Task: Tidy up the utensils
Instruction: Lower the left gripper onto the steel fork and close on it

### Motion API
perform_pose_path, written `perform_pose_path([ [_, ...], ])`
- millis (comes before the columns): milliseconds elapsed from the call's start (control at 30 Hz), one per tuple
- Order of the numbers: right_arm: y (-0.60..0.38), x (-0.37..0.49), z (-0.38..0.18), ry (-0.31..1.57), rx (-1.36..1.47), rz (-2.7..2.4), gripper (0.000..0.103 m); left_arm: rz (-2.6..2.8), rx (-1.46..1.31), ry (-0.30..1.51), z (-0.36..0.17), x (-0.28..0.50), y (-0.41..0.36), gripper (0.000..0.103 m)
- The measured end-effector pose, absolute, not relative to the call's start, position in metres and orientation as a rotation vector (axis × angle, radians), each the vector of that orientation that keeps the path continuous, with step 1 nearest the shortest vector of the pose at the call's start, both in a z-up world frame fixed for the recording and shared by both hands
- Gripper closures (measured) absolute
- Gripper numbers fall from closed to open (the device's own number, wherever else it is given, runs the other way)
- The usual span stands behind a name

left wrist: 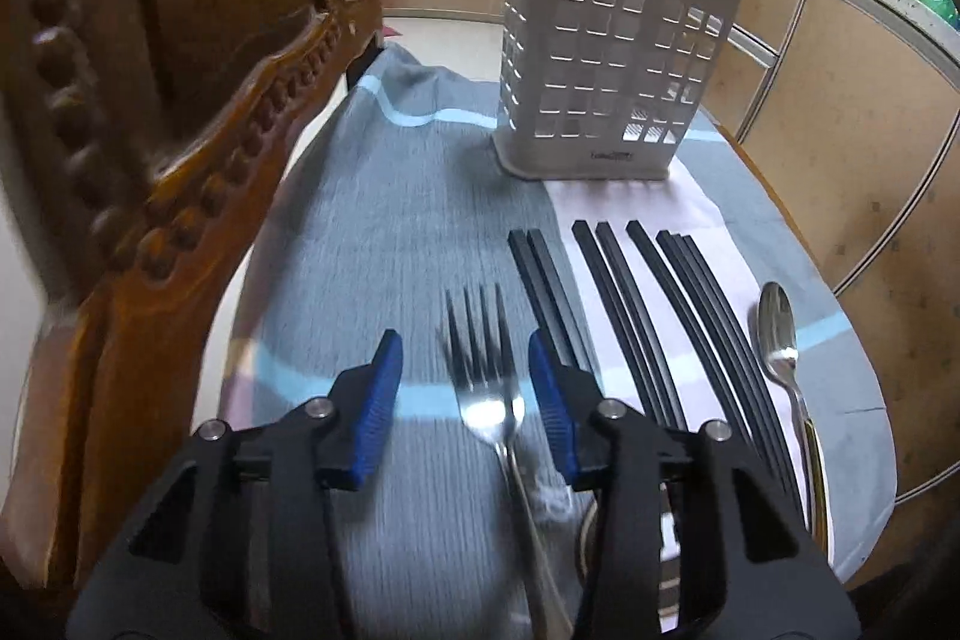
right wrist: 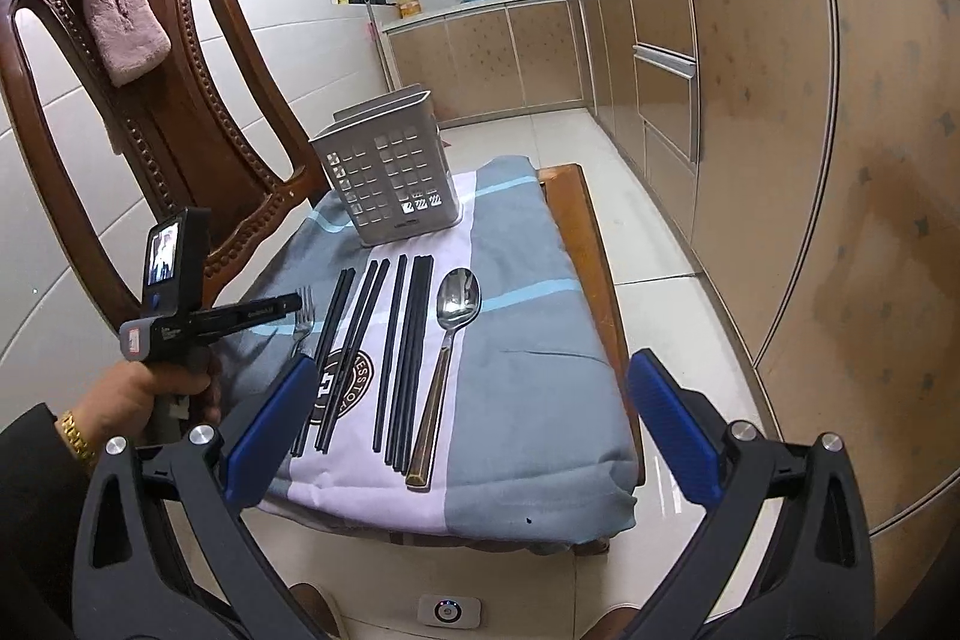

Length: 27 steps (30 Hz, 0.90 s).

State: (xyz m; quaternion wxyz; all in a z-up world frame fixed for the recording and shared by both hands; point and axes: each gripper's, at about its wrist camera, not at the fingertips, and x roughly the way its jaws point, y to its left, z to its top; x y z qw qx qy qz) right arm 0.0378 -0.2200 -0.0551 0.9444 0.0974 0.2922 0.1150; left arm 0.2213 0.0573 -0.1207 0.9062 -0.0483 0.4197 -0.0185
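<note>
The left gripper (left wrist: 459, 388) points steeply down at the chair seat with its blue pads partly apart, and the fork (left wrist: 489, 388) lies between them; neither pad touches the metal, so nothing is gripped yet. The pads straddle the fork's neck just behind the tines, a sensible place to pinch, since the thin handle gives a firm hold there. In the right wrist view the left hand (right wrist: 150, 388) holds this tool low over the cloth's left edge. The right gripper (right wrist: 474, 424) hangs back off the near edge of the seat with its jaws spread wide and empty, seemingly waiting its turn.

Beside the fork, the black chopsticks (left wrist: 624, 316) lie in a loose row running lengthwise, and the spoon (left wrist: 780, 340) lies at the far right, bowl away from the person. All rest on a blue and white cloth (left wrist: 372, 244) spread over the wooden chair (right wrist: 180, 130), which keeps them from sliding. The white slotted holder (left wrist: 606, 70) stands upright at the back of the cloth, apparently empty, so sorting seems barely begun.
</note>
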Motion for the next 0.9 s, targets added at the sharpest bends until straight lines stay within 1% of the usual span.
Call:
perform_pose_path([
  [67,-0.217,0.041,-0.057,0.603,0.19,0.238,0.003,-0.059,-0.1,0.866,-0.125,0.228,0.06,0.059],
  [100,-0.215,0.042,-0.058,0.609,0.187,0.238,0.003,-0.082,-0.095,0.868,-0.129,0.232,0.061,0.063],
  [167,-0.214,0.044,-0.059,0.616,0.187,0.237,0.003,-0.116,-0.085,0.866,-0.134,0.236,0.06,0.064],
  [267,-0.211,0.047,-0.061,0.627,0.188,0.235,0.003,-0.153,-0.091,0.876,-0.14,0.243,0.059,0.071],
  [333,-0.208,0.05,-0.063,0.635,0.186,0.233,0.003,-0.157,-0.085,0.876,-0.142,0.246,0.059,0.077],
  [467,-0.205,0.053,-0.066,0.644,0.17,0.226,0.003,-0.153,-0.133,0.895,-0.139,0.247,0.062,0.079],
  [633,-0.204,0.056,-0.068,0.643,0.166,0.211,0.003,-0.121,-0.117,0.871,-0.128,0.241,0.056,0.08],
  [833,-0.192,0.06,-0.066,0.628,0.128,0.248,0.003,-0.081,-0.08,0.74,-0.077,0.203,0.05,0.08],
  [867,-0.186,0.064,-0.063,0.625,0.1,0.262,0.006,-0.071,-0.073,0.712,-0.067,0.195,0.049,0.08],
  [900,-0.18,0.07,-0.06,0.625,0.071,0.284,0.017,-0.064,-0.058,0.677,-0.055,0.185,0.048,0.081],
])
